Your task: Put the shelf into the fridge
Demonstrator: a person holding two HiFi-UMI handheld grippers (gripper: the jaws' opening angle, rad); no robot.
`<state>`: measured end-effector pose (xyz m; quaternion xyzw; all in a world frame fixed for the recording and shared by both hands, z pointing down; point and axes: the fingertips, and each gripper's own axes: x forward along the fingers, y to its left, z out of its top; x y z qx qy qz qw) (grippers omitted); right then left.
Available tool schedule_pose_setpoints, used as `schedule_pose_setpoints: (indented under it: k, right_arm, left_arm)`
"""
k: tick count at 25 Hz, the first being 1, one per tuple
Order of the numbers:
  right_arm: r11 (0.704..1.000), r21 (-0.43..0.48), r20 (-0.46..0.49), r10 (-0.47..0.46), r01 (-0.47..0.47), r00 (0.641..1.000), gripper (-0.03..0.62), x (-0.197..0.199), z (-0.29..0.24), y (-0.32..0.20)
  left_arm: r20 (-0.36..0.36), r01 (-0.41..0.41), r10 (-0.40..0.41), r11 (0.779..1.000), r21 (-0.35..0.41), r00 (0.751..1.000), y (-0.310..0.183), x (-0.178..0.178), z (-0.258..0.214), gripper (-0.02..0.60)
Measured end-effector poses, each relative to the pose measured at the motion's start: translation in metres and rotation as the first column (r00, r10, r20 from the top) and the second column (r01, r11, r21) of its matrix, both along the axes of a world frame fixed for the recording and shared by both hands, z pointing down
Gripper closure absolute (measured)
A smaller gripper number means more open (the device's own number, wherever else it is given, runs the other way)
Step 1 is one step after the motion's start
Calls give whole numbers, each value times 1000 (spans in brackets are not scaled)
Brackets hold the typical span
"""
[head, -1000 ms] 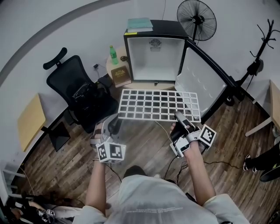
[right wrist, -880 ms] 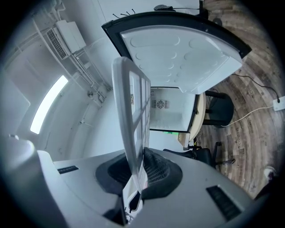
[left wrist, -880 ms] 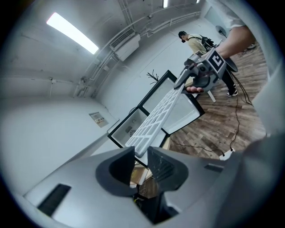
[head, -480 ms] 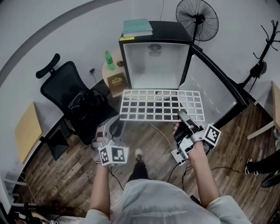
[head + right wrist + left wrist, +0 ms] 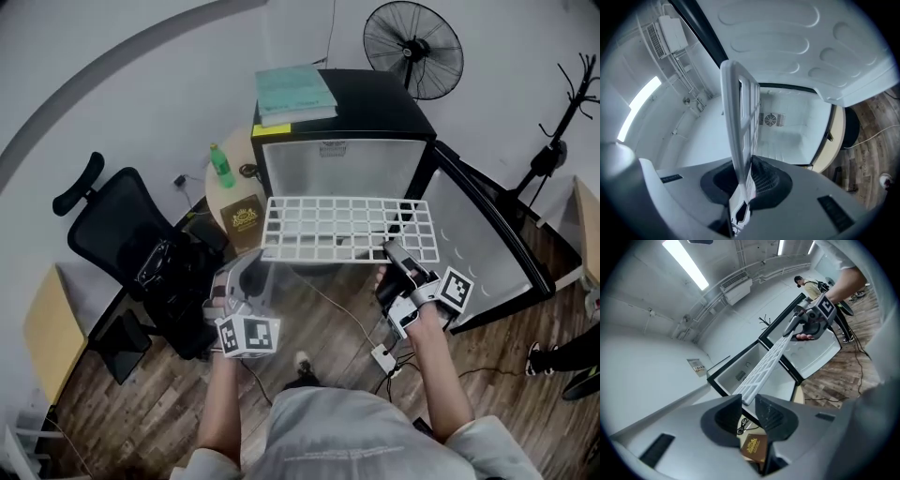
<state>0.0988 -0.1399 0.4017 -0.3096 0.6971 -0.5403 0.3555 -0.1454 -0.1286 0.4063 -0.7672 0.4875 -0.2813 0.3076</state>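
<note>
Left tongs (image 5: 262,269) and right tongs (image 5: 391,251) each grip the near edge of the shelf (image 5: 347,228), held level at the mouth of the open fridge (image 5: 337,167); uneven advance can skew it, jamming a far corner against a wall or the door (image 5: 473,246).

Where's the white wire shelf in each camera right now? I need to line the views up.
Head view: shelf flat at centre, before the open fridge.
Left gripper view: shelf slants from bottom-centre jaws up to the right.
Right gripper view: shelf edge-on, rising from the jaws at centre.
Shared landmark: the fridge's white cavity, behind the shelf in every view.
</note>
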Motion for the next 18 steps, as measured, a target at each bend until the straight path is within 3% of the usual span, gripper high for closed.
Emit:
schedule_pose_setpoints:
  k: [7, 18]
  right_arm:
    - [1000, -6, -22, 31, -31, 999, 536, -8, 9, -51]
    - [1000, -20, -57, -17, 15, 998, 537, 10, 29, -76]
  left_arm:
    - [-6, -28, 27, 999, -33, 1000, -55, -8, 11, 492]
    - [-11, 33, -34, 996, -86, 999, -73, 10, 35, 492]
